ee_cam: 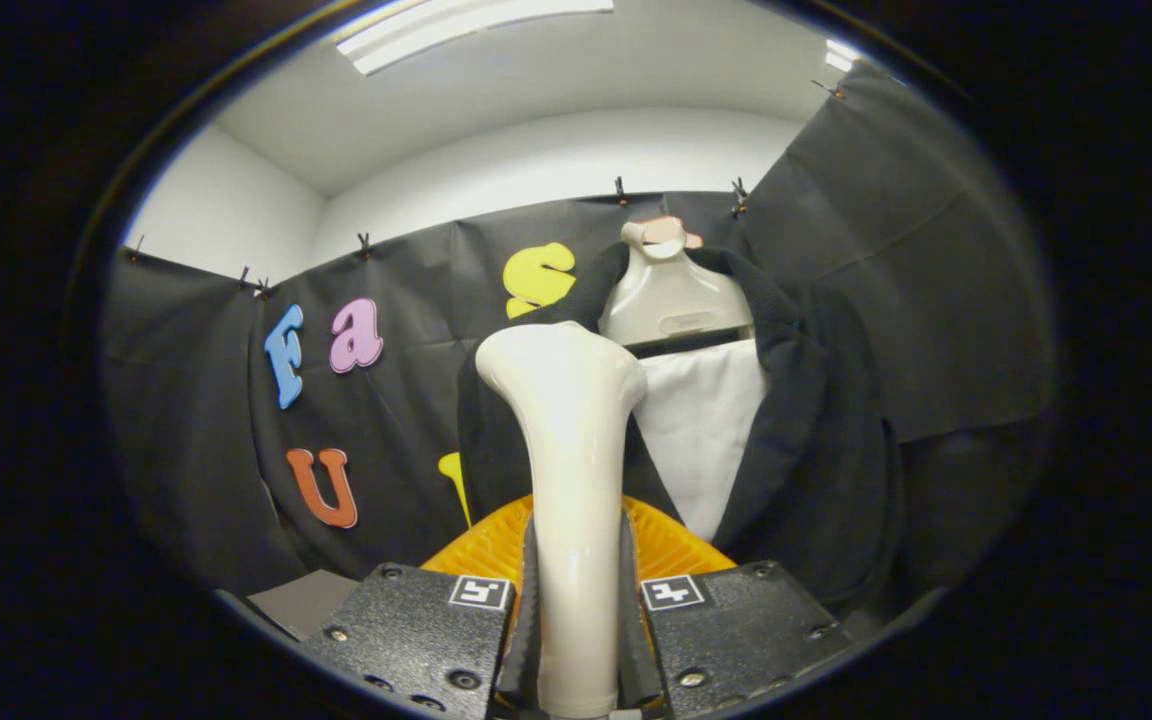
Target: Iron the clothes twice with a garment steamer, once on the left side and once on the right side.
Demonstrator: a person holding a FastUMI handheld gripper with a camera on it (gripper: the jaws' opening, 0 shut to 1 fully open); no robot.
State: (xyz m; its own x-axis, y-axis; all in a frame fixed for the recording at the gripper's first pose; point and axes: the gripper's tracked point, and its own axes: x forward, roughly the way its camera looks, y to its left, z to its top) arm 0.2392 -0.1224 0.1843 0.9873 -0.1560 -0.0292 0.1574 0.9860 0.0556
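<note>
Fingers of the gripper (576, 640) at lower centre clamp the handle of a glossy cream plastic garment steamer (568, 450), its flared head rising mid-frame. Beyond it, right of centre, a black fleece jacket (816, 420) hangs on a white hanger form (671, 295).

black cloth wall (416, 400), clips (364, 243) along top, ceiling light (466, 25), white wall (536, 160)

Long white fluorescent ceiling lamps (466, 28) overhead give bright, even light, blown out to glare. The glossy cream plastic steamer handle (576, 520) carries soft highlights. The black fleece jacket (816, 430) loses detail in shadow. Straight lines bow strongly outward; focus is sharp.
</note>
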